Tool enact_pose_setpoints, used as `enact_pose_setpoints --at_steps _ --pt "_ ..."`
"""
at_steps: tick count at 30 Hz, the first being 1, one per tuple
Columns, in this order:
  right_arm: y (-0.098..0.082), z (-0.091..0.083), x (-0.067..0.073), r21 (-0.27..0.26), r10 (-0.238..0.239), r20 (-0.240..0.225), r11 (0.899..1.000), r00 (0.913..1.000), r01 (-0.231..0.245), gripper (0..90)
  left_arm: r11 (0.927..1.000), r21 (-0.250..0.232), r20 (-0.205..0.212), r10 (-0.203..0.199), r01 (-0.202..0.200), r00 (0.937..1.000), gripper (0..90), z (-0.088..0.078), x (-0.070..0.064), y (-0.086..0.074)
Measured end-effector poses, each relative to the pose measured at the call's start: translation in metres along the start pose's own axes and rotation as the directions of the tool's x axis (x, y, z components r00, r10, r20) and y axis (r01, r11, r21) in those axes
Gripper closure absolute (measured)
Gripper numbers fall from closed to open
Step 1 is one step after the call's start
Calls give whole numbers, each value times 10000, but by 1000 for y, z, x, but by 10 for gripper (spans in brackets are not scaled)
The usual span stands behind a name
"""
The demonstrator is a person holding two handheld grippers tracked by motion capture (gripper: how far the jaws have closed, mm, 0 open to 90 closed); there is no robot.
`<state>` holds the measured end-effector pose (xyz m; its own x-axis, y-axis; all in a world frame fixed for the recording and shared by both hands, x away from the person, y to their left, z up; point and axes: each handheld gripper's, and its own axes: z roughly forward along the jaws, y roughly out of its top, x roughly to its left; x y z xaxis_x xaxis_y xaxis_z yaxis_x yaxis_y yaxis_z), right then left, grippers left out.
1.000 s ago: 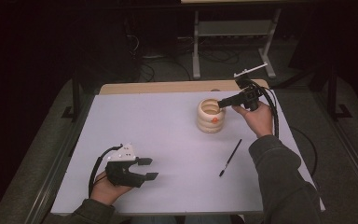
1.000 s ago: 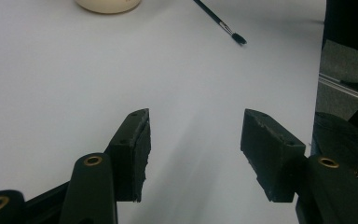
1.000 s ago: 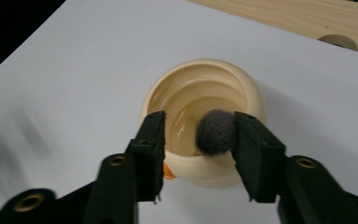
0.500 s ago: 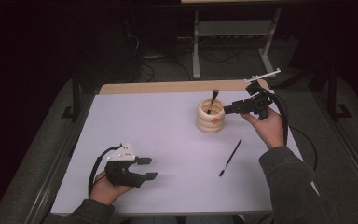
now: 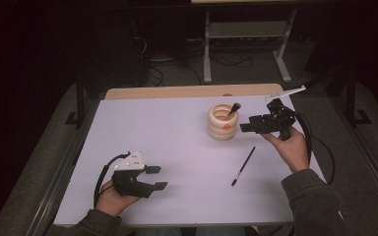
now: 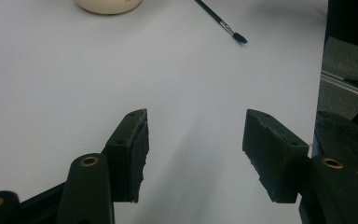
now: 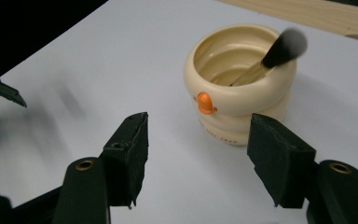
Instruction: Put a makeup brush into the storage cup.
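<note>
The left gripper (image 5: 157, 177) is held open and empty low over the white table (image 5: 177, 147), the cream cup (image 5: 222, 121) with a brush (image 5: 234, 109) in it is stood mid-table, a second brush (image 5: 242, 165) is lain just right, and the right gripper (image 5: 244, 127), jaws just opened with nothing between, is held beside the cup.

On the bench (image 5: 177, 128) the cup (image 5: 222, 121) stands toward the far right part, and one brush (image 5: 233, 109) stands inside it, leaning to the right rim. A second brush (image 5: 242, 165) lies flat on the bench, nearer to me than the cup and a little right of it. My right tongs (image 5: 243, 128) are just right of the cup, above the bench. My left tongs (image 5: 156, 177) are at the near left, well apart from both.
</note>
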<state>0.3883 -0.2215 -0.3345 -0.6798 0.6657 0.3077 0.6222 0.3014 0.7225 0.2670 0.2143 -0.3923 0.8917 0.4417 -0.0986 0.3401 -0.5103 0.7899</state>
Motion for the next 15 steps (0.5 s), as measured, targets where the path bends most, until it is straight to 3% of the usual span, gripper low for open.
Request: enact_pose_setpoints --at_steps 15 --pt "-30 1 6 124 -209 -377 9997 9991 214 353 9999 110 -2 -42 42 10000 397 7 -2 1"
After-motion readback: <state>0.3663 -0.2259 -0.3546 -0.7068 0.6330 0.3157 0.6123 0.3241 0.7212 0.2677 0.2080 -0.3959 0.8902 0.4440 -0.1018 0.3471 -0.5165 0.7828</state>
